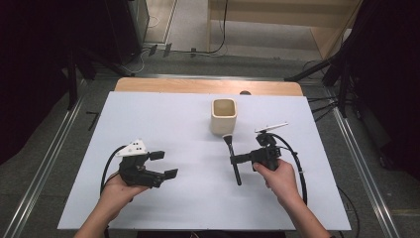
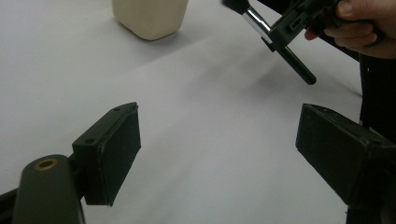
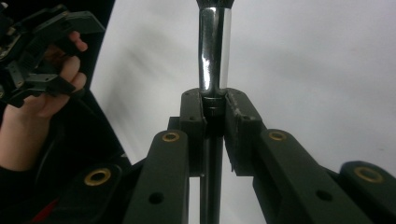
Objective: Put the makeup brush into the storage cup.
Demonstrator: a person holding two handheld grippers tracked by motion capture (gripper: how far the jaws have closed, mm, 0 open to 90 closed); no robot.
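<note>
White table (image 1: 163,119) is bare near the cup (image 1: 224,116): your right claw (image 1: 236,158) clamps the brush (image 1: 233,157) mid-handle to tip it in; left claw (image 1: 163,164) idles wide open, empty

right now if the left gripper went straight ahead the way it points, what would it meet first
Probably nothing soon: the left gripper looks across bare table, with the cream cup off to one side and the brush to the other; depth is unclear.

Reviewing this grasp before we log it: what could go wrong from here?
1. The right gripper pinches the black makeup brush with the chrome ferrule at one narrow spot, so the brush may pivot or slip.
2. The brush's head sits close to the cream square ceramic cup; a swing could knock it.
3. The left gripper is open and apart, so it cannot steady the cup.
</note>
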